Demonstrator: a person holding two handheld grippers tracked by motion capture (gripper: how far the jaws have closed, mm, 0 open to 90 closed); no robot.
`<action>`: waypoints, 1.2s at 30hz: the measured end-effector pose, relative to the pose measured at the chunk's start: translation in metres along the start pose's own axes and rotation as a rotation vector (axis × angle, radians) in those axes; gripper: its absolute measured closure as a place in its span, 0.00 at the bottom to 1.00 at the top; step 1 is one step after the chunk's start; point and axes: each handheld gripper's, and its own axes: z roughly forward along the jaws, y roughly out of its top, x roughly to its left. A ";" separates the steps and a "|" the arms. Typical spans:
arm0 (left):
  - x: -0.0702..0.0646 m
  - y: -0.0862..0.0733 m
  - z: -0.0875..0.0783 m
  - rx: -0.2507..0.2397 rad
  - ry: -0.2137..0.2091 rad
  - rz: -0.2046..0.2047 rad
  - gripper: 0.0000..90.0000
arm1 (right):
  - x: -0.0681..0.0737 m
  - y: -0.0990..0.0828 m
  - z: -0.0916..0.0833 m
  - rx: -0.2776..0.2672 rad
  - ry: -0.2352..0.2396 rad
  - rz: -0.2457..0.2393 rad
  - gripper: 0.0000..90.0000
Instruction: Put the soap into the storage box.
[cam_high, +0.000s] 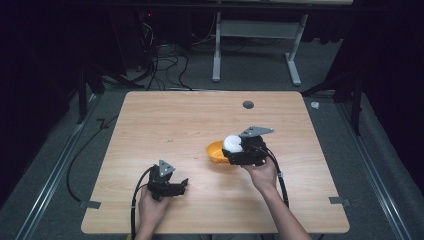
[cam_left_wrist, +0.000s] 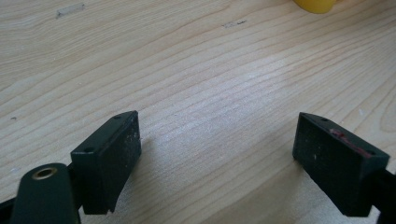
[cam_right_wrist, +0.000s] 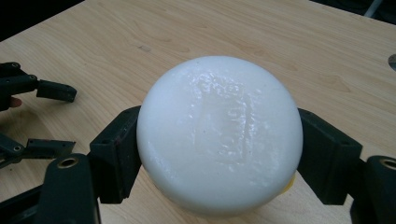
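My right gripper (cam_high: 235, 148) is shut on a round white ball (cam_high: 232, 143), held just above a yellow bowl (cam_high: 216, 150) near the table's middle. In the right gripper view the white ball (cam_right_wrist: 219, 135) sits squeezed between the two black pads (cam_right_wrist: 114, 154), and a sliver of the yellow bowl (cam_right_wrist: 290, 183) shows beneath it. My left gripper (cam_high: 182, 184) rests low near the table's front left, open, its jaws pointing right. In the left gripper view its pads (cam_left_wrist: 109, 156) stand wide apart over bare wood, with the yellow bowl's edge (cam_left_wrist: 315, 4) at the top.
The wooden table (cam_high: 165, 125) has a round cable hole (cam_high: 248, 105) at the back centre. Cables trail from both grippers off the front edge. My left gripper (cam_right_wrist: 32, 116) appears at the left of the right gripper view. A white desk frame (cam_high: 260, 35) and floor cables stand beyond.
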 end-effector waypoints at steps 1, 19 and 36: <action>0.000 0.000 0.000 0.000 0.000 0.000 0.17 | 0.000 0.001 0.002 -0.003 0.000 -0.008 0.28; 0.000 0.000 0.000 0.000 0.000 0.000 0.18 | 0.002 0.004 0.032 0.059 -0.006 -0.017 0.28; 0.000 0.000 0.000 0.000 0.000 -0.001 0.18 | -0.004 -0.001 0.051 0.117 -0.036 -0.002 0.28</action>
